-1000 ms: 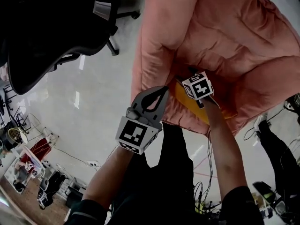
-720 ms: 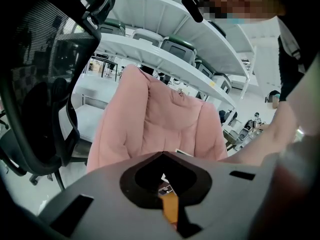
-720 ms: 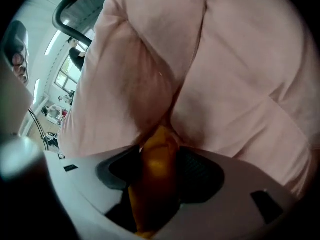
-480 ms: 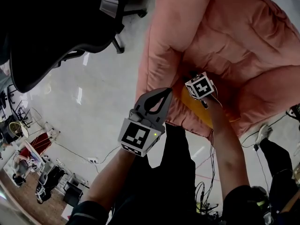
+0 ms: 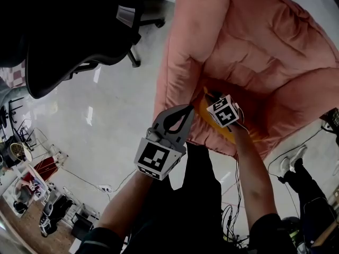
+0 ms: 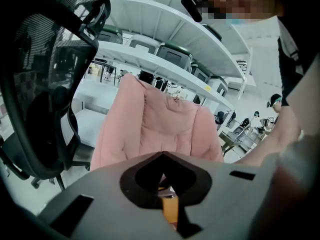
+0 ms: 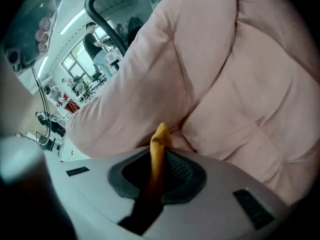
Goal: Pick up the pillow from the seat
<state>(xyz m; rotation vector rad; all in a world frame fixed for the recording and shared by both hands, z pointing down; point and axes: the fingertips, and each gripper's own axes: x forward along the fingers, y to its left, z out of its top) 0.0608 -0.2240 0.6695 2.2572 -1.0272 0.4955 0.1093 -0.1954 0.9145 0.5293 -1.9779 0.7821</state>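
We read this as lab or workshop hall, not home. Far behind pink seat (image 6: 155,119): white shelf racks (image 6: 150,16) loaded with lidded storage cases (image 6: 172,51). Left, black mesh office chair (image 6: 50,49). Glossy pale floor (image 5: 106,115), loose cables (image 5: 228,217) near us. Far right, people (image 6: 274,101) among work tables; in right gripper view we see large windows (image 7: 72,64) far left.

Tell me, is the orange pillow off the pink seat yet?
Not yet. Done: the right tongs have just closed on the edge of the orange pillow. In hand: that grip. To do: lifting it off the pink seat, where it lies. The left tongs are shut, empty.
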